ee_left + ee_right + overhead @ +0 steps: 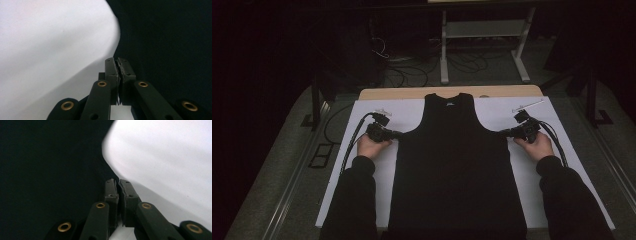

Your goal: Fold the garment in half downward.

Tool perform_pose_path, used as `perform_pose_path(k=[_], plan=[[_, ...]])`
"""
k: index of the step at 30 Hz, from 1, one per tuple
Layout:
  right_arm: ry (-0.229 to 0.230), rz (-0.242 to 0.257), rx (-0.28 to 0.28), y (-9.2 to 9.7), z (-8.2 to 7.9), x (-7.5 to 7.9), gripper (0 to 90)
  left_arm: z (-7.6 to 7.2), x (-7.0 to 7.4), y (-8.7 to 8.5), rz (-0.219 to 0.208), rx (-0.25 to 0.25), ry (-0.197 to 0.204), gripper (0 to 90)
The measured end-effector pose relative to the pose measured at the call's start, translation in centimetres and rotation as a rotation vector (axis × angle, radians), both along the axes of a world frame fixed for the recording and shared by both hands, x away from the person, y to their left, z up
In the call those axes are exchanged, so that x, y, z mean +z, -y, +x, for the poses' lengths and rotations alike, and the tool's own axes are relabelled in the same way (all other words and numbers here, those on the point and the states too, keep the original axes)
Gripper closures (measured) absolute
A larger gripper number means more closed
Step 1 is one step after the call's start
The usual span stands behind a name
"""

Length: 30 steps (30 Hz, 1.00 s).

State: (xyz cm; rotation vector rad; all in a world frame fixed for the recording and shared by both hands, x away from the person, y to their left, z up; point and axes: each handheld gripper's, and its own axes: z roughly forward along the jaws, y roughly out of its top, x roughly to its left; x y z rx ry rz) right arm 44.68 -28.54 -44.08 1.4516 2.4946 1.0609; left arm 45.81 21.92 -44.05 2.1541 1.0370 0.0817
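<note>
The black sleeveless fabric tank top (457, 165) is lying flat on the white table sheet (377, 107) in the high view, the left gripper (398, 134) biting its side edge at nine o'clock, the right gripper (507, 132) at three. In the left gripper view, pads are clamping shut at the hem (117, 53). In the right gripper view, same pinch (113, 176). Risk: thin bites could be slipping free if the person lifts unevenly.

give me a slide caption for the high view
Both grippers, left and right, pinch the armhole edges of a black tank top on a white sheet.
</note>
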Motion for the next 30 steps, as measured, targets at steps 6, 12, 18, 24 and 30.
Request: perform_pose_path(k=[6, 12, 18, 24, 30], plan=[[-0.020, 0.091, -0.018, 0.9, -0.3, 0.2, 84.0, -0.4, 0.1, -0.4, -0.075, 0.021, 0.003, 86.8], [-0.022, 0.154, -0.030, 1.7, -0.5, 0.4, 84.2, -1.0, -0.1, -0.8, -0.116, 0.028, -0.015, 87.1], [-0.009, 0.185, -0.031, 1.8, -1.1, 0.8, 84.2, -1.6, 0.8, -1.1, -0.105, 0.028, 0.021, 87.1], [-0.005, 0.212, -0.034, 2.0, -1.8, 1.0, 84.2, -2.0, 1.5, -2.0, -0.182, 0.056, 0.022, 87.1], [0.003, 0.235, -0.038, 2.2, -2.5, 1.5, 84.2, -2.7, 1.9, -2.6, -0.248, 0.091, 0.031, 87.1]])
